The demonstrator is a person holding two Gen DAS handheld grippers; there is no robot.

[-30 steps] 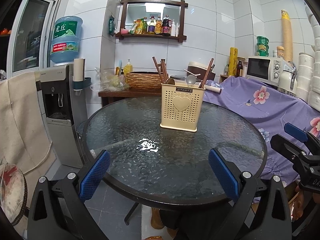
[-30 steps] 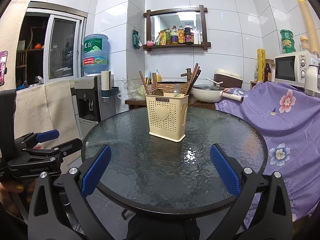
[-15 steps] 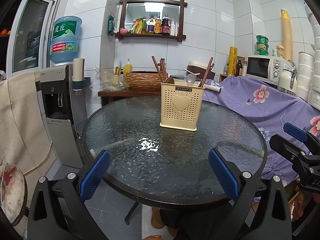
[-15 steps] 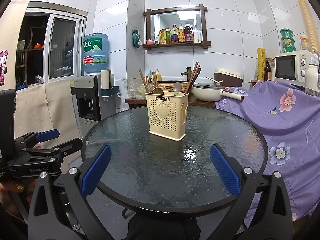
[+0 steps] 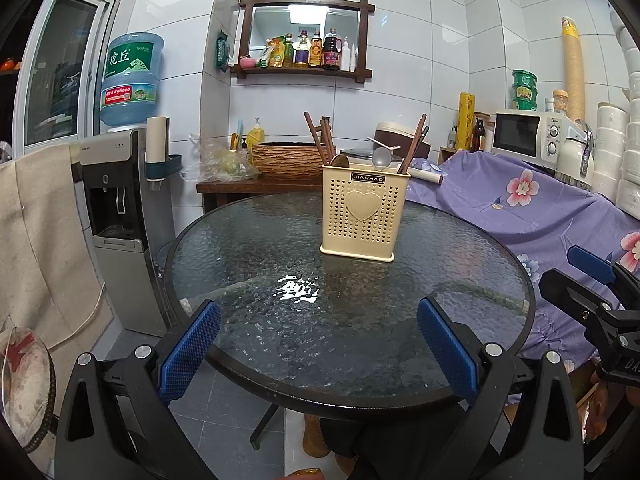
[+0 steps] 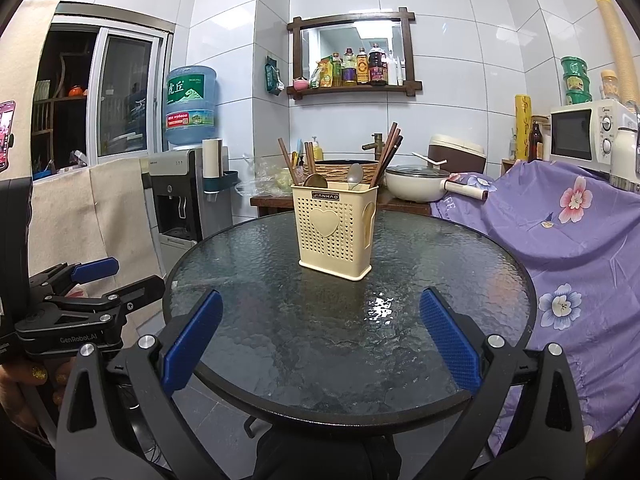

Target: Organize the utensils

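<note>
Caddy (image 5: 365, 213) upright on far half of glass table (image 5: 248, 344), chopsticks (image 5: 414, 145) and spoons (image 5: 381, 158) standing inside (heart on front). Left gripper (image 5: 318, 342) and right gripper (image 6: 320, 338) both spread wide, empty, at near rim, well apart from caddy.

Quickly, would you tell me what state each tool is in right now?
Left tool: open, holding nothing.
Right tool: open, holding nothing.

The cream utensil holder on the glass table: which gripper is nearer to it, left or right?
Neither clearly. The left gripper and right gripper both hang open at the table's near edge, similarly far from the utensil holder. It stands slightly right of the left gripper's centre and about centred for the right.
</note>
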